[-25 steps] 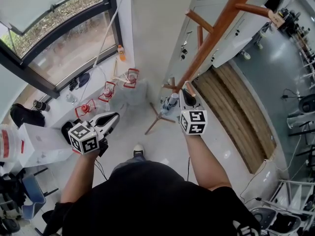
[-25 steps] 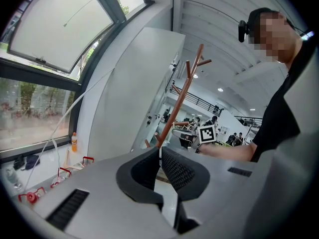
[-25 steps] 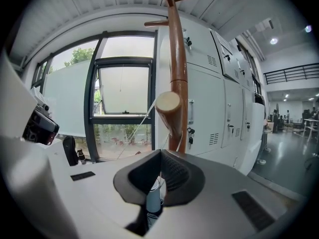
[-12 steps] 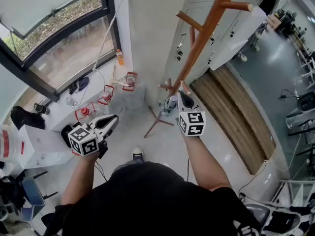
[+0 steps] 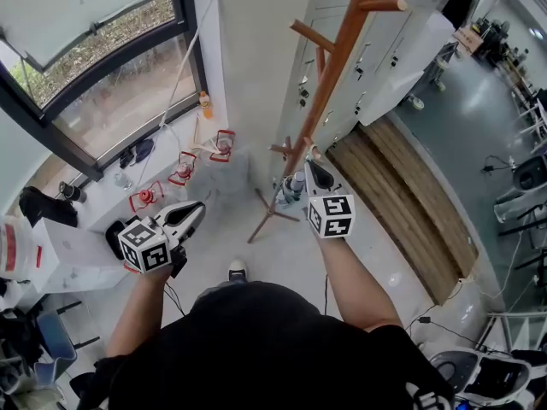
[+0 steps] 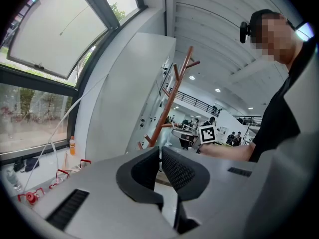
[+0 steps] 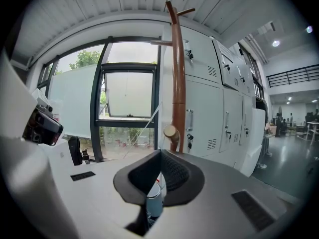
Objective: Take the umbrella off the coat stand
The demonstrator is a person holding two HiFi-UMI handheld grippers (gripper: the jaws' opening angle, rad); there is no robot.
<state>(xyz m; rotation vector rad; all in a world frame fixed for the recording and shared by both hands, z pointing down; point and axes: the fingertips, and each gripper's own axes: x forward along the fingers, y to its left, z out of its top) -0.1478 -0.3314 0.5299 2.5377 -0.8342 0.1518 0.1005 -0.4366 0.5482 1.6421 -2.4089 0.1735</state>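
The brown wooden coat stand (image 5: 338, 58) rises in front of me, its pole (image 7: 178, 83) close ahead in the right gripper view. My right gripper (image 5: 309, 166) is at a low round-ended peg (image 7: 171, 131). It (image 7: 160, 153) is shut on a thin white strap that loops up to that peg. The folded pale blue-grey umbrella (image 7: 154, 199) hangs right under the jaws and shows beside the pole (image 5: 294, 186). My left gripper (image 5: 197, 207) is held off to the left, away from the stand, shut (image 6: 160, 151) and empty.
White lockers (image 5: 393, 41) stand right behind the stand. A window (image 5: 94, 75) with a sill bearing red-framed items (image 5: 224, 139) and an orange bottle (image 5: 205, 102) is at left. The stand's legs (image 5: 265, 220) spread near my shoe (image 5: 237, 270). A wooden floor strip (image 5: 402, 195) lies to the right.
Both grippers have risen slightly and eased toward the stand. The right one keeps its hold at the low peg with the umbrella under it. The left jaws stay shut.
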